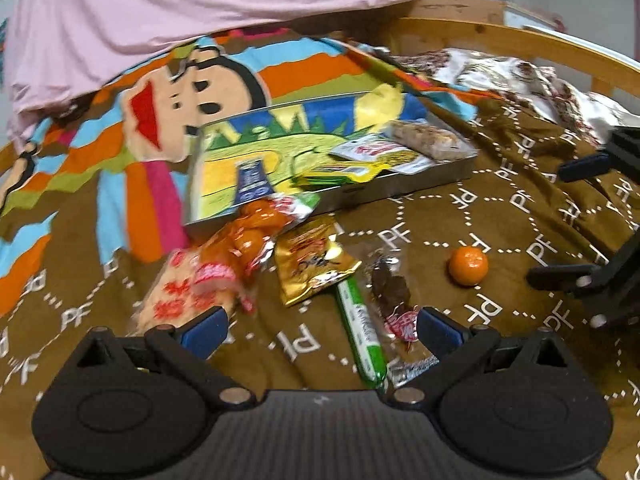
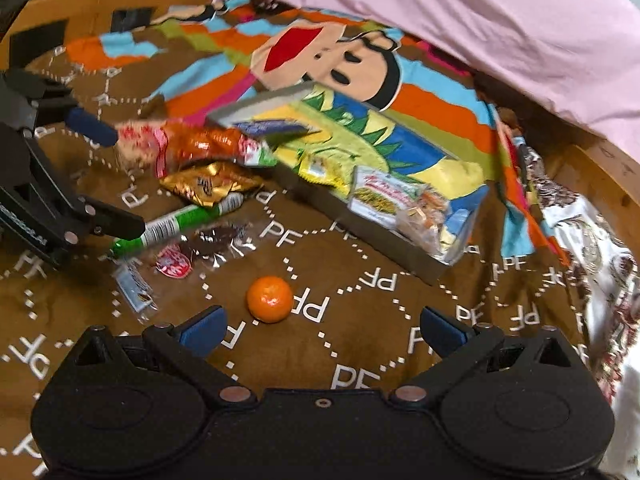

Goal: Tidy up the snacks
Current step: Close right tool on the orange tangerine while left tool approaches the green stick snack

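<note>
A metal tin (image 1: 400, 188) (image 2: 384, 248) with a cartoon-printed inside lies on the brown blanket and holds several snack packets (image 1: 380, 152) (image 2: 384, 196). In front of it lie an orange-red snack bag (image 1: 224, 256) (image 2: 188, 144), a gold packet (image 1: 316, 264) (image 2: 208, 186), a green-white stick (image 1: 360, 328) (image 2: 180, 224), a clear packet of dark snacks (image 1: 390, 284) (image 2: 216, 240) and a small orange (image 1: 468, 265) (image 2: 269, 299). My left gripper (image 1: 320, 330) is open above the loose snacks. My right gripper (image 2: 322, 330) is open, just in front of the orange.
A brown blanket (image 1: 460, 208) (image 2: 360, 344) with a cartoon print covers a round wooden table (image 1: 520, 40) (image 2: 600, 168). A pink cloth (image 1: 200, 0) (image 2: 480, 20) lies behind the tin. A floral cloth (image 1: 520, 76) (image 2: 600, 240) is bunched at the table's edge.
</note>
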A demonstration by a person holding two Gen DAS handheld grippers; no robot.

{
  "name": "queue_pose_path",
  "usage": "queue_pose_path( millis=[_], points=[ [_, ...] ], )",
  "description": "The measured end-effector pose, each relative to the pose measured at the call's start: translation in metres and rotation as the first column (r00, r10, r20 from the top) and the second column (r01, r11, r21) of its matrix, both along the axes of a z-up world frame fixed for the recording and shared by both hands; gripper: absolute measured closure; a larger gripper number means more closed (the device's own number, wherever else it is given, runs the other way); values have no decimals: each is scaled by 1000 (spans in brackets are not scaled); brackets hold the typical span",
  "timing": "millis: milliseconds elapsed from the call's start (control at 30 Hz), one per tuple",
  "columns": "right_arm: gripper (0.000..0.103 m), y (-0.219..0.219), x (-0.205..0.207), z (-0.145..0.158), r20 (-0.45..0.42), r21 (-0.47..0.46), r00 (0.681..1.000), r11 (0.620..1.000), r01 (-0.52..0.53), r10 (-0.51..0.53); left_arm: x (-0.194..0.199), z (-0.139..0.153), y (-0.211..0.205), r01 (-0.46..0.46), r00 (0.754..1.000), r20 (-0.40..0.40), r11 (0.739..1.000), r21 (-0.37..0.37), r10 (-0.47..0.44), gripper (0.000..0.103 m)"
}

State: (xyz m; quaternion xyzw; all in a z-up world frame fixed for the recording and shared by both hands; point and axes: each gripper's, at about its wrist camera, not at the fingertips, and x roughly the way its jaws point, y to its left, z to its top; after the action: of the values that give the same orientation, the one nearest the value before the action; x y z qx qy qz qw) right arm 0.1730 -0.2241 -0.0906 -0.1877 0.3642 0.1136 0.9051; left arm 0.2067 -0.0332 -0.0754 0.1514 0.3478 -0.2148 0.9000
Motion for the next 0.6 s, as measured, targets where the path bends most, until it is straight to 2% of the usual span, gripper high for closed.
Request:
queue_pose_path(
  millis=[67,233,300,433,500,533,600],
  points=[
    [3,0,8,-6,-15,20,1000,1000,0,1,6,-4,0,23,1000,-18,1000,-15,-23,2],
    [21,9,23,-17,-69,77,998,997,-1,6,19,-11,6,18,995,-92,993,-116,-29,13],
    [25,12,24,-19,-64,75,998,997,-6,11,22,-13,7,17,994,-107,989,-147,-33,26],
    [39,11,27,-21,-77,98,997,995,8,-1,23,-14,9,35,991,-124,983,-179,-57,34],
    [45,11,28,-24,-84,98,996,995,13,-5,25,-15,5,50,989,-127,982,-180,-74,43],
    [49,11,29,-25,-87,98,996,995,14,-6,26,-16,3,55,988,-133,982,-181,-80,45],
    [51,11,29,-26,-91,103,996,995,15,-5,30,-19,-1,59,985,-148,980,-189,-88,53]
  ],
)
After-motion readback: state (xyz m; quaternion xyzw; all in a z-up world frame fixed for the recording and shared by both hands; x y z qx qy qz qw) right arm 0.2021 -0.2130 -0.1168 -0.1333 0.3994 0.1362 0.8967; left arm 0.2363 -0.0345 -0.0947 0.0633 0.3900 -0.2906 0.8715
